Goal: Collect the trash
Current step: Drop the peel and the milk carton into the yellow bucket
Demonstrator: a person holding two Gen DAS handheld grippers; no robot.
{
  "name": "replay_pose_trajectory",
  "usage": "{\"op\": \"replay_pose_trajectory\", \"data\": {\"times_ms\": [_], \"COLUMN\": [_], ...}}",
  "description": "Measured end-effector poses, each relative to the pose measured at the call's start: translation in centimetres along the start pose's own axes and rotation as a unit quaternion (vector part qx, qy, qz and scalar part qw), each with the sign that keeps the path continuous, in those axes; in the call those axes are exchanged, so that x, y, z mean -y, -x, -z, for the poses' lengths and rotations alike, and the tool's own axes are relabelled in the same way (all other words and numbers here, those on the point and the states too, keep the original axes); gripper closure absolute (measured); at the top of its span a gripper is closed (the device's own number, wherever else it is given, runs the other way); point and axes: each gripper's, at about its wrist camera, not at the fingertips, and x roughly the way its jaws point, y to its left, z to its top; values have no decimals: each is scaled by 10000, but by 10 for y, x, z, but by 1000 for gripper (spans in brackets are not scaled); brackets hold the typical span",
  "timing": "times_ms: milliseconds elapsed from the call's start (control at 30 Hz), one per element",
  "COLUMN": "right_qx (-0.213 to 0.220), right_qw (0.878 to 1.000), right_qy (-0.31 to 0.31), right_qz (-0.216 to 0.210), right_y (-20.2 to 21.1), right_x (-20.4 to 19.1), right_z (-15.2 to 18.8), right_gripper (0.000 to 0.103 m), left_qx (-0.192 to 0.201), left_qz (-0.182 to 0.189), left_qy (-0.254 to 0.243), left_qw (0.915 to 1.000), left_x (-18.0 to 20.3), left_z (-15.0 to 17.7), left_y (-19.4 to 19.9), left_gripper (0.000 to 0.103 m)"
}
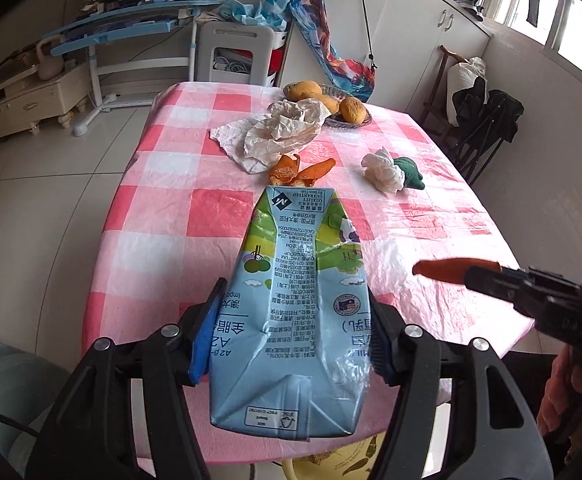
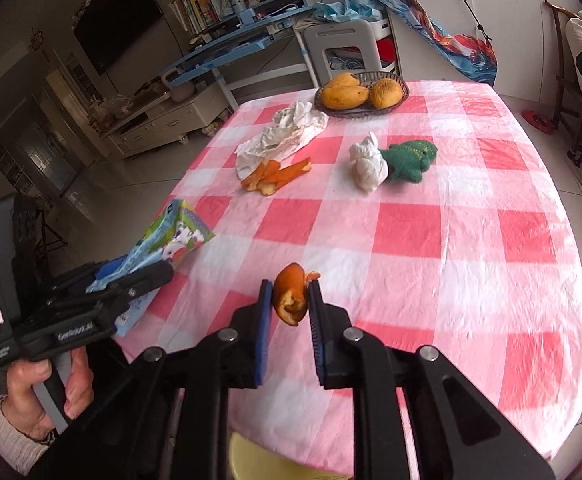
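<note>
On the left, the left gripper pinches a crumpled light-blue and green milk carton between its blue-padded fingers, holding it above the near edge of the table covered in a pink-and-white checked plastic cloth; the right wrist view shows the same carton sticking out over the table's left edge. Farther back on the cloth lie a crumpled sheet of white paper, and just in front of it a small heap of curled orange peel strips. Behind the paper stands a shallow woven basket holding yellow-brown mangoes. To the right of the peel heap sits a wadded white tissue, touching a green knitted soft toy. Nearest on the right, the right gripper is closed on a single curled piece of orange peel, held above the cloth near the table's front edge.
</note>
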Motion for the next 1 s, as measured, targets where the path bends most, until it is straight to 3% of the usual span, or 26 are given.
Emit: {"op": "replay_pose_trajectory", "data": {"times_ms": [233, 333, 367, 433, 567, 700, 900, 1000], "right_qx": [-319, -545, -646, -671, -306, 105, 123, 176], "right_qw": [9989, 9980, 9976, 9975, 9980, 9978, 9973, 9974], "right_qy": [-25, 37, -2, -129, -551, -646, -710, -675], "right_qz": [-356, -302, -262, -152, -19, 91, 137, 194], "right_y": [36, 34, 30, 27, 39, 54, 53, 54], "right_x": [-24, -28, -26, -19, 1, 6, 11, 12], "right_z": [73, 98, 104, 113, 110, 106, 104, 100], "right_gripper": [84, 83, 79, 45, 41, 31, 29, 28], "left_qx": [35, -34, -97, -276, -872, -1164, -938, -691], "left_qz": [105, 185, 214, 283, 532, 568, 680, 518], "left_qy": [-12, -85, -123, -215, -648, -931, -727, -690], "left_qw": [9999, 9998, 9996, 9990, 9927, 9872, 9906, 9939], "left_x": [15, 29, 34, 44, 66, 76, 67, 59], "left_z": [23, 41, 48, 65, 101, 124, 111, 97], "left_y": [32, 45, 48, 51, 45, 43, 57, 61], "left_gripper": [44, 44, 44, 44, 43, 43, 41, 35]}}
